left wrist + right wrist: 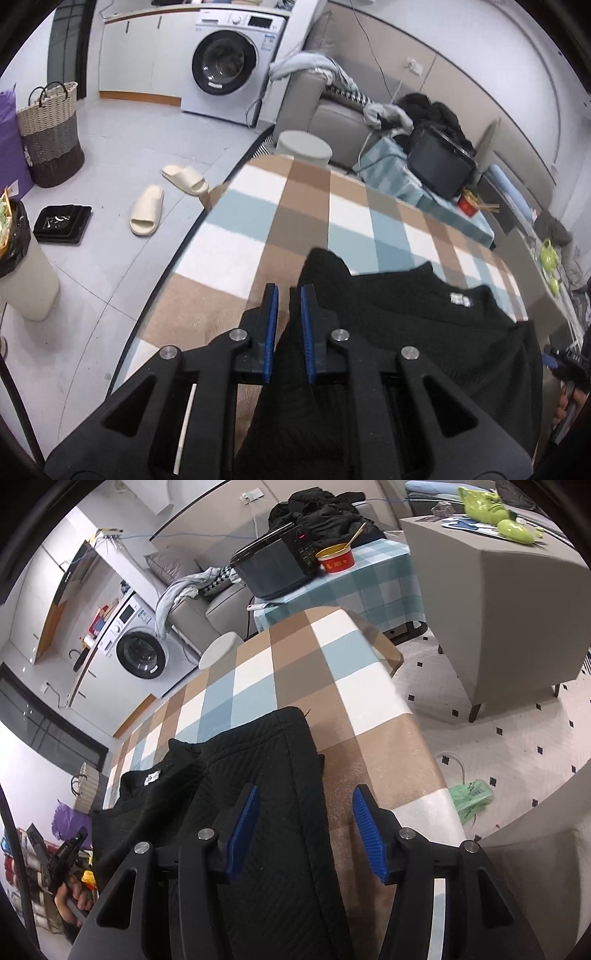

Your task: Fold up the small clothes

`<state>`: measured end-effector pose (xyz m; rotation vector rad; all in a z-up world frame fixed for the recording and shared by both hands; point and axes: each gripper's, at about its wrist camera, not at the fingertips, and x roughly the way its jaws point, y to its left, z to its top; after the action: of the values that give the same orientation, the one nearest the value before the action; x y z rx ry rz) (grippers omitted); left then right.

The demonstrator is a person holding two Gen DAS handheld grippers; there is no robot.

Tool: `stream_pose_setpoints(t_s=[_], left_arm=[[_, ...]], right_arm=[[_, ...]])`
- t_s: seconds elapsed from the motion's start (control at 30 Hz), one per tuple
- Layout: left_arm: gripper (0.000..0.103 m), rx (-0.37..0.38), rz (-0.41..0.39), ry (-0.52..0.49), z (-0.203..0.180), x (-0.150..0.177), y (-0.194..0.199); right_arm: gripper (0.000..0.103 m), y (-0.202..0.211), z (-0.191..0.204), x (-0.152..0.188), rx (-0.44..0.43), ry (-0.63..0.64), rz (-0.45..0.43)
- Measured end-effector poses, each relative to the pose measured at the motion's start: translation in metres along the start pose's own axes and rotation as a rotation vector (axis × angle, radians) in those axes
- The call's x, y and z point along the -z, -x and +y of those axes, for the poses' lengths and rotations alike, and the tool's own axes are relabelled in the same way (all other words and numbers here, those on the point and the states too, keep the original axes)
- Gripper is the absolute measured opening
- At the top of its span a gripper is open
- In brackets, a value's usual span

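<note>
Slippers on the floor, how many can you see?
2, both in the left wrist view: one slipper beside the checked blanket's edge, the other slipper just beyond it, toward the washing machine.

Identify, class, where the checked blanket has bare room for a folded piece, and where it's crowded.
Bare: the checked blanket beyond the black sweater, toward the round stool, and the strip right of it. Crowded: the small table with the black appliance and red bowl.
</note>
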<state>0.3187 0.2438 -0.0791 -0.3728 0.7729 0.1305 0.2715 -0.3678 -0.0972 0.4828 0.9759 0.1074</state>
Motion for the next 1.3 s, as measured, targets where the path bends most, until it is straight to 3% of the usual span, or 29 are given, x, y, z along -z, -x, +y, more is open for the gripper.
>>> stream_pose_setpoints(t_s=[0.13,0.3,0.37,0.43,0.53,0.63,0.77,0.83,0.93,1.0,1.1,1.3], left_arm=[[0.016,0.001,0.049,-0.061,-0.013,0.008,-0.007],[0.061,-0.012,0.047,-0.110,-0.027,0.015,-0.007],[0.066,-0.010,0.041,-0.119,-0.029,0.015,-0.006],[0.070,-0.024,0.043,-0.132,-0.031,0.014,-0.008],[0.072,-0.044,0.047,-0.145,-0.032,0.012,-0.011],[0.074,-0.057,0.044,-0.161,-0.033,0.011,-0.016],[0.074,-0.088,0.064,-0.180,-0.035,0.011,-0.029],[0.070,-0.093,0.076,-0.191,-0.036,0.012,-0.036],[0.054,-0.092,0.076,-0.212,-0.039,0.012,-0.042],[0.028,-0.069,0.072,-0.224,-0.041,0.012,-0.044],[0.011,-0.043,0.043,-0.239,-0.044,0.010,-0.038],[0.005,0.031,-0.067,-0.160,-0.032,0.001,-0.002]], right_arm=[[0.061,-0.013,0.006,-0.008,-0.008,0.025,0.000],[0.059,-0.041,0.018,-0.022,0.047,0.097,-0.019],[0.039,-0.050,0.023,-0.028,0.033,0.133,-0.012],[0.006,-0.050,0.030,-0.031,0.018,0.169,-0.017],[0.005,-0.012,0.035,-0.029,-0.122,0.219,-0.178],[0.005,0.008,0.024,-0.032,-0.064,0.165,-0.245],[0.005,-0.007,0.015,-0.032,-0.008,0.132,-0.198],[0.005,-0.013,0.017,-0.031,-0.011,0.135,-0.173],[0.005,-0.016,0.021,-0.030,-0.011,0.153,-0.164],[0.005,-0.014,0.020,-0.028,-0.009,0.150,-0.160],[0.005,-0.015,0.017,-0.026,-0.010,0.141,-0.152],[0.005,-0.012,0.015,-0.023,-0.028,0.133,-0.150]])
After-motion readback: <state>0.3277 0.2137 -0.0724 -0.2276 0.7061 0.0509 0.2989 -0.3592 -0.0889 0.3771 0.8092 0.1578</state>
